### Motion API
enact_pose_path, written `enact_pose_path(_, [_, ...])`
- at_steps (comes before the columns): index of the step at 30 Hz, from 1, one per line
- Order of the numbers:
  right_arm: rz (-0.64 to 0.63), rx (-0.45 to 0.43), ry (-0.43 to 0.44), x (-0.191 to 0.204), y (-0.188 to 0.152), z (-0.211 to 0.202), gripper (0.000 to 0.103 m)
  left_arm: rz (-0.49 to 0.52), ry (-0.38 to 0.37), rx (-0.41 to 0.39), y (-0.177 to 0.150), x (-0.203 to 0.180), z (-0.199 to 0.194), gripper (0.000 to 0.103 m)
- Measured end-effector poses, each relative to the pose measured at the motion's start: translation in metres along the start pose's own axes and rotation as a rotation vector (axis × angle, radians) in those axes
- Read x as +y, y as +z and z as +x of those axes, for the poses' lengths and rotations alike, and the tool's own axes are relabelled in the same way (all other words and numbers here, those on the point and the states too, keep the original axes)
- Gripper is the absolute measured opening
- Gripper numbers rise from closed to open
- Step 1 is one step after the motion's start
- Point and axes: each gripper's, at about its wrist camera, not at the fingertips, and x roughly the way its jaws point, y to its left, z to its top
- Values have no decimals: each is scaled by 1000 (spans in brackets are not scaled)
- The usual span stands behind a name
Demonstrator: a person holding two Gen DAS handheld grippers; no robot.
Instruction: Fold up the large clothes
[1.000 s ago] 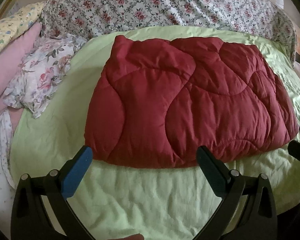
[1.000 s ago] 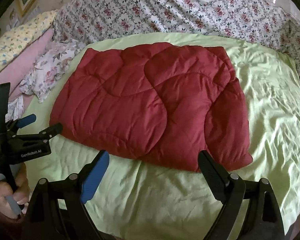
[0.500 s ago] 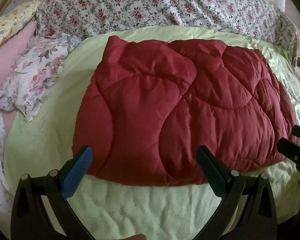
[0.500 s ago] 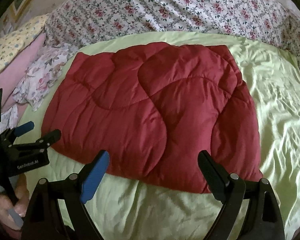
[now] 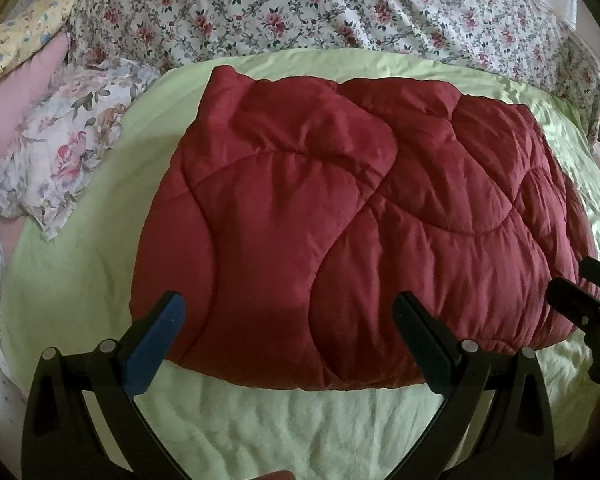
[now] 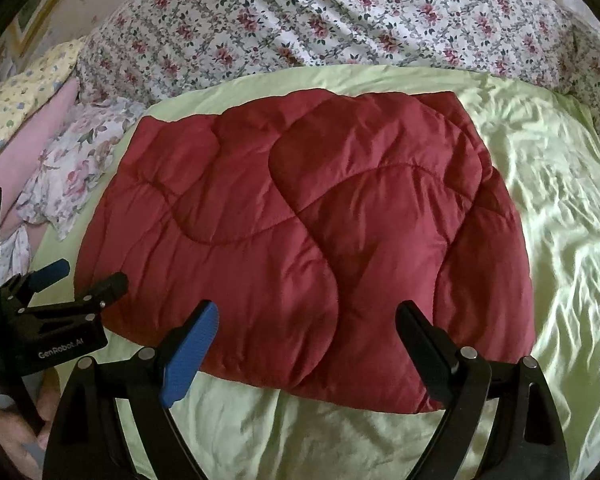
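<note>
Left wrist view: the left gripper gapes wide at 6 o'clock, holding nothing. The right gripper is equally wide and empty. Beyond, at centre, the folded dark-red quilted comforter lies on the pale green bedsheet; a rose-print floral bedspread lies at 12 o'clock.

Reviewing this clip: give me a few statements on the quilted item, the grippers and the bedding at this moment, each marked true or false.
1. The red quilted piece lies on the light green sheet. True.
2. The right gripper is clamped on the red piece. False: its jaws stand wide apart, gripping nothing.
3. The left gripper is open over the near edge. True.
4. The floral cover lies over the red piece. False: it lies behind it.
</note>
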Motion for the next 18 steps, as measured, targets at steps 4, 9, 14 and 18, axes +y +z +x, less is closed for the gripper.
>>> enact_pose_path(4, [5,-8,-11,-1,0,-2,91,-10,-2,0,1,2,-1,103])
enact_pose_path(9, [6,-11,-10,-1,0,-6,91,-12,-1,-6,1,3,-4,103])
enact_pose_path(14, [0,-15,-7,1,0,-7,91,-13,0,-6,2,4,-5,103])
enact_pose_path(18, [1,-17,-7,0,-1,-8,91,-16,1,-9,2,4,-6,103])
